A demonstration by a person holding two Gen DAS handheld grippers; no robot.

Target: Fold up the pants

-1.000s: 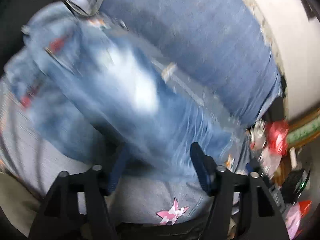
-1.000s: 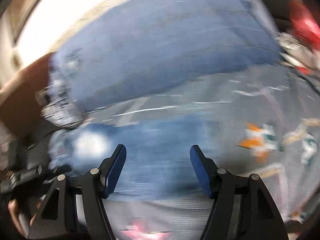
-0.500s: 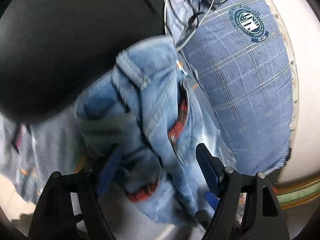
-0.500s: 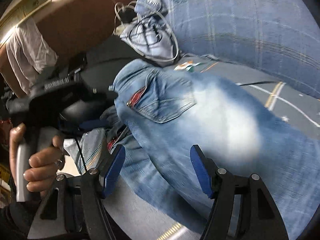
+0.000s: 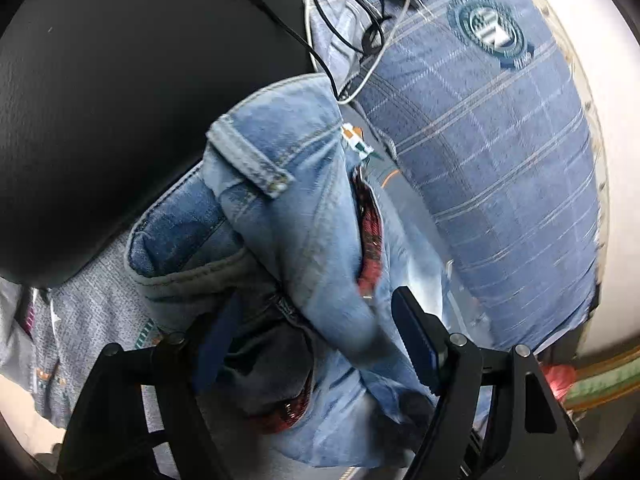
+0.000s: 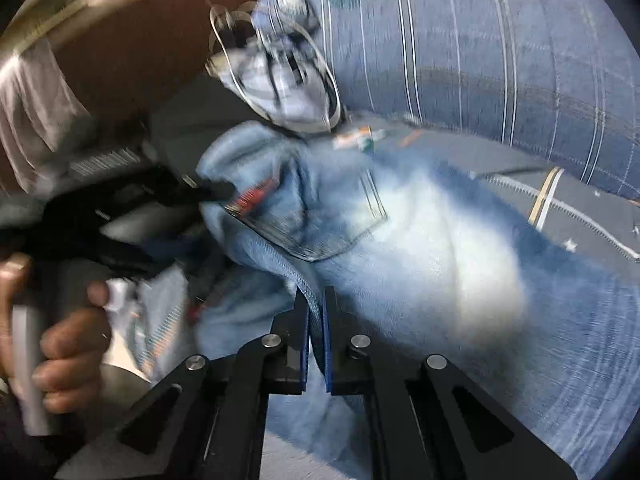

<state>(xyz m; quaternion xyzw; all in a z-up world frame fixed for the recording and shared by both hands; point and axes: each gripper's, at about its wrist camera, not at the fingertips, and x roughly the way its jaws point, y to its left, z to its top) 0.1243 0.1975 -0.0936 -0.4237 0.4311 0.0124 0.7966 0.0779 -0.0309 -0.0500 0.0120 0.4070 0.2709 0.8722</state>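
1. a bed covered with a grey printed sheet (image 6: 568,200) carries everything; a blue plaid pillow (image 5: 500,168) lies along its far side and a tangle of cables (image 5: 360,20) sits near the pillow's end.
2. the jeans (image 6: 420,248) lie crumpled on the sheet just beside the pillow, waistband end bunched up, a back pocket facing up and red lining showing at the openings.
3. the right gripper (image 6: 316,312) has just been closing: its jaws are now together, clamped on a folded denim edge near the waist.
4. the left gripper (image 5: 316,340) has its jaws apart, straddling the bunched waistband without pressing on it; a hand (image 6: 60,340) grips its handle.
5. denim looks fairly heavy and limp, yet thick at seams, so it will likely sag and drag when lifted.
6. the waistband corners or side seams seem the soundest holds: stiff, layered, unlikely to slip.
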